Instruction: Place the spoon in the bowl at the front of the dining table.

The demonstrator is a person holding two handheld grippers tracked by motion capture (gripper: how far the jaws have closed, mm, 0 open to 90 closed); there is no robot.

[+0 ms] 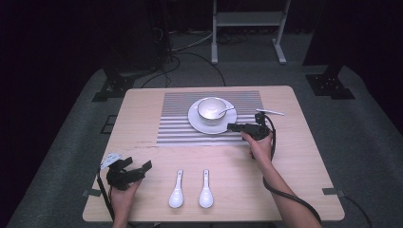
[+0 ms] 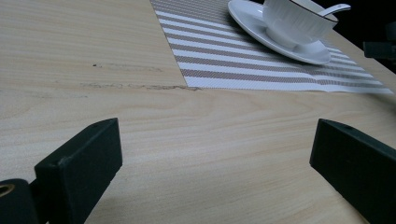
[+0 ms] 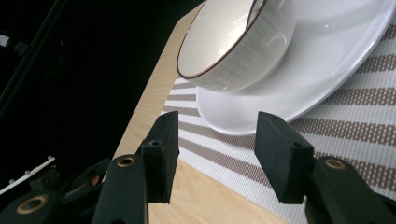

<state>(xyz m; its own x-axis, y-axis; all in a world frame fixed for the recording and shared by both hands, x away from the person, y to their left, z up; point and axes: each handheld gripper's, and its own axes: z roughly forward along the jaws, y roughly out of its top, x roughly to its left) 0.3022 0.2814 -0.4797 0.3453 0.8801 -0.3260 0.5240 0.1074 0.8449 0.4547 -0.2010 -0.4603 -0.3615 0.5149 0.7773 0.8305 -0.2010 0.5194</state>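
Dark room, pale tabletop (image 1: 294, 156): my right tongs (image 3: 212, 140) stand apart and empty beside the saucer (image 1: 197, 124) with bowl (image 1: 211, 110) and spoon (image 1: 227, 111) near the far edge, likely just released; left tongs (image 2: 210, 163) agape near the front-left corner; next, two spoons (image 1: 177, 192) at the front edge.

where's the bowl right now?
In the high view the bowl sits on the white plate on the striped mat, far middle of the table, a spoon in it and the right gripper beside the plate.

Two spoons (image 1: 191, 189) obstruct near edge; centre clear.
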